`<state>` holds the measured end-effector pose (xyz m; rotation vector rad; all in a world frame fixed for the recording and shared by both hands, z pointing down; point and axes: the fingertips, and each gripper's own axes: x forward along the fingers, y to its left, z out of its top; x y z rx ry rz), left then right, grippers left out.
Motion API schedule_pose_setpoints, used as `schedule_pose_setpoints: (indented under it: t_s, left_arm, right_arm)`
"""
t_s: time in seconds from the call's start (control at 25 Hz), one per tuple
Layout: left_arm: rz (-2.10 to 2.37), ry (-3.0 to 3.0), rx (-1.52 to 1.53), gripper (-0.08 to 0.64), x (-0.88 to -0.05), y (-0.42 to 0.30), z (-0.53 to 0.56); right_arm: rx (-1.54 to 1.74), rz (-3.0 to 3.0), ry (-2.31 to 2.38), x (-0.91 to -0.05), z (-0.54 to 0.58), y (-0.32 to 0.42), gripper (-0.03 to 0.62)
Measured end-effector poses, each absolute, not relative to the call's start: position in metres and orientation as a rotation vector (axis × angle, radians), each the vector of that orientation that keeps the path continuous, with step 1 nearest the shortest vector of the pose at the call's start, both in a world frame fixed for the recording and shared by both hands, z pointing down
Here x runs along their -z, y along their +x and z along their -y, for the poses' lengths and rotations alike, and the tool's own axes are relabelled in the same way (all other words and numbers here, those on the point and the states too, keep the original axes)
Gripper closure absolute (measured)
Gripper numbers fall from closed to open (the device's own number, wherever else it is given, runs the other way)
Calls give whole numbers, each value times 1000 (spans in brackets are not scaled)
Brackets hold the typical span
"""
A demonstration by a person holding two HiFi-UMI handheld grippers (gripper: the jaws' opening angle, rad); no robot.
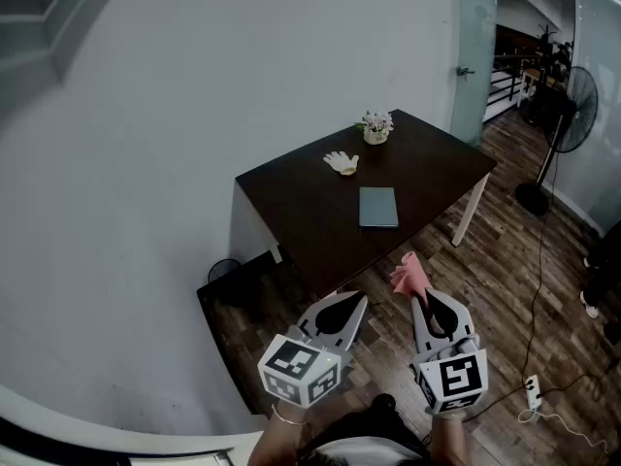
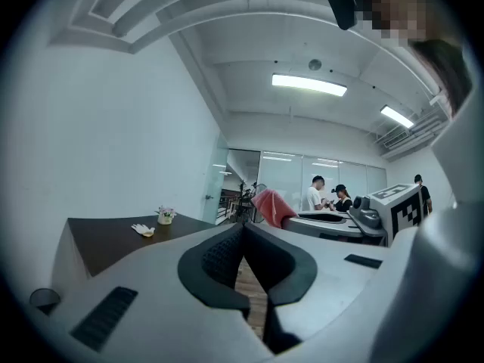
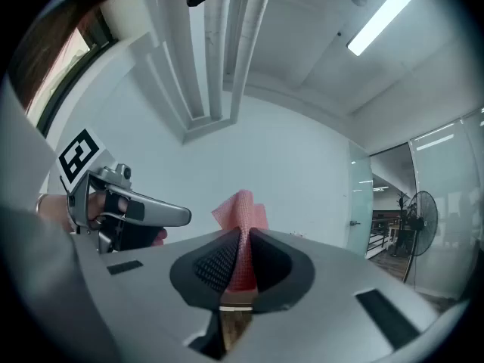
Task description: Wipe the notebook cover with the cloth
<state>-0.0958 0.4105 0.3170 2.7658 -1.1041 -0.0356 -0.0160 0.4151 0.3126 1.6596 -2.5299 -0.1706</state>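
A grey-green notebook [image 1: 378, 207] lies flat near the middle of the dark table [image 1: 301, 212]. My right gripper [image 1: 419, 299] is shut on a pink cloth [image 1: 408, 274], held in the air short of the table's near edge; the cloth [image 3: 240, 212] sticks up from between the jaws in the right gripper view. My left gripper [image 1: 353, 304] is beside it on the left, shut, with nothing between its jaws. In the left gripper view the cloth [image 2: 274, 206] shows to the right of my left gripper [image 2: 243, 229].
On the table's far side are a white glove [image 1: 342, 162] and a small flower pot [image 1: 375, 127]. A standing fan [image 1: 568, 124] and floor cables [image 1: 543, 396] are to the right. Several people [image 2: 327, 195] stand far off behind glass.
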Motion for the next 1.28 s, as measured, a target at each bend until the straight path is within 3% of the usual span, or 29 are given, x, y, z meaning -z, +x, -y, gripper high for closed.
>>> schedule_pose_setpoints:
  t_s: [1.28]
  left_arm:
    - [1218,2667,57,541,-330,5,-280]
  right_arm:
    - [178,2609,1522,-331,-277,85,555]
